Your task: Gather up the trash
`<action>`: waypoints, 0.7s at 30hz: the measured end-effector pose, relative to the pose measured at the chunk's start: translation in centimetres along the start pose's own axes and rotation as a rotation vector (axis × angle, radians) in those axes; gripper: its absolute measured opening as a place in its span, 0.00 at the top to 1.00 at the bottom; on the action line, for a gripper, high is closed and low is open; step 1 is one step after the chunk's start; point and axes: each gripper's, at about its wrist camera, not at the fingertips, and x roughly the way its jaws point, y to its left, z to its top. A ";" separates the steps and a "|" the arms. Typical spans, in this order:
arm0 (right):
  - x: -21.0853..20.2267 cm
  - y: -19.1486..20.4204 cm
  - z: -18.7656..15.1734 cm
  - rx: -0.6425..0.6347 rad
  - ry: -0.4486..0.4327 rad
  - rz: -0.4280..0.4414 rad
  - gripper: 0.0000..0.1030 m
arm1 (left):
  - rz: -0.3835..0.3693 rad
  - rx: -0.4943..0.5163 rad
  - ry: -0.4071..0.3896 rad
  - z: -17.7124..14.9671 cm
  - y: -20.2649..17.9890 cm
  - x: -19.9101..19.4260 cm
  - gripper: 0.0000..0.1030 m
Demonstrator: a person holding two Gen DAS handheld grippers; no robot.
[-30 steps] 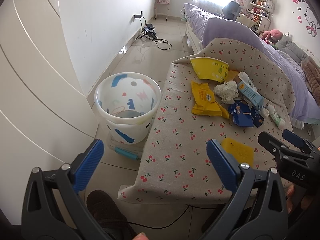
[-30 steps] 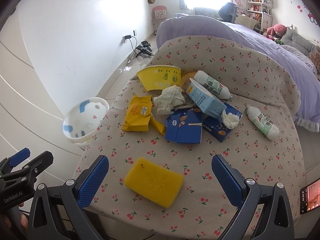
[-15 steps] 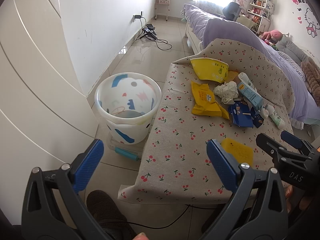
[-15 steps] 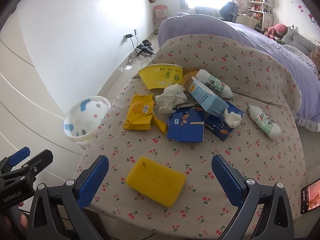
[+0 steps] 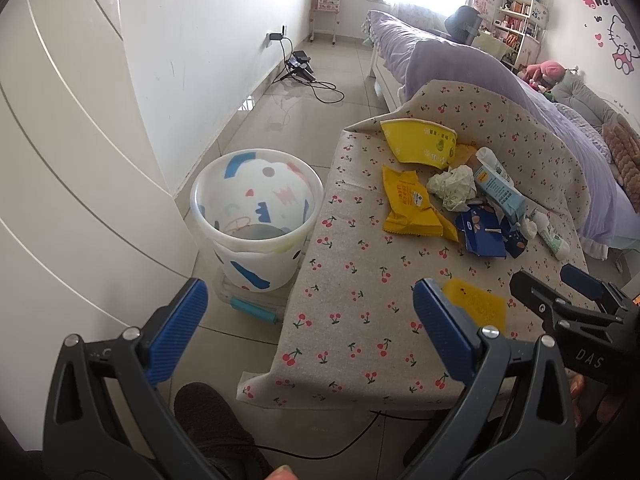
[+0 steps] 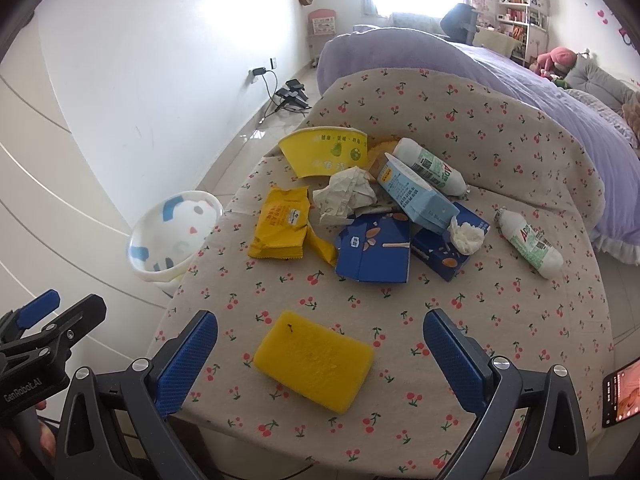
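**Hovering over a littered table, both grippers empty**

We see a table (image 6: 500, 312) draped in a cherry-print cloth, standing on a pale tiled floor (image 5: 304, 120) beside a white wall. A bed (image 6: 480, 64) with a purple cover runs behind it, and a bookshelf (image 5: 520, 16) stands near the bright window. On the floor just left of the table stands a white bin (image 5: 256, 224) with coloured shapes on it, open at the top.

Our left gripper (image 5: 308, 320) hangs over the table's near-left corner, its blue-padded fingers (image 5: 180, 328) spread wide with nothing between them. Our right gripper (image 6: 320, 356) hangs above the near edge, fingers (image 6: 452, 360) equally wide apart and touching nothing; a yellow sponge (image 6: 314, 360) lies flat on the cloth in the gap below.

The trash sits in a loose pile toward the far side of the table. A flattened yellow paper cup (image 6: 326, 154) lies furthest back, with a yellow wrapper (image 6: 282, 224) nearer and to the left. A crumpled tissue (image 6: 344, 196) rests between them, touching a light blue carton (image 6: 416, 196) that leans over two dark blue boxes (image 6: 376, 252). A white bottle (image 6: 432, 164) lies on its side behind the carton, and a second bottle (image 6: 528, 244) lies apart to the right. A small white wad (image 6: 466, 234) sits on the right-hand blue box.
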 end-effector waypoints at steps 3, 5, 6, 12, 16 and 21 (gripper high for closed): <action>0.0 0.1 0.0 -0.001 0.003 0.001 0.00 | -0.001 -0.002 -0.007 -0.1 0.0 -0.1 0.01; 0.0 0.1 0.0 -0.002 0.004 0.000 0.00 | -0.003 -0.004 -0.010 0.0 0.0 -0.2 0.01; 0.0 0.2 0.0 -0.002 0.004 0.000 0.00 | -0.005 -0.005 -0.011 0.0 0.0 -0.3 0.01; 0.1 0.2 0.0 -0.003 0.004 0.000 0.00 | -0.009 -0.007 -0.015 0.0 0.0 -0.4 0.01; 0.1 0.3 0.0 -0.005 0.006 0.000 0.00 | -0.011 -0.011 -0.018 -0.1 0.1 -0.5 0.01; 0.2 0.3 -0.1 -0.003 0.007 -0.001 0.00 | -0.012 -0.011 -0.018 -0.2 0.0 -0.6 0.01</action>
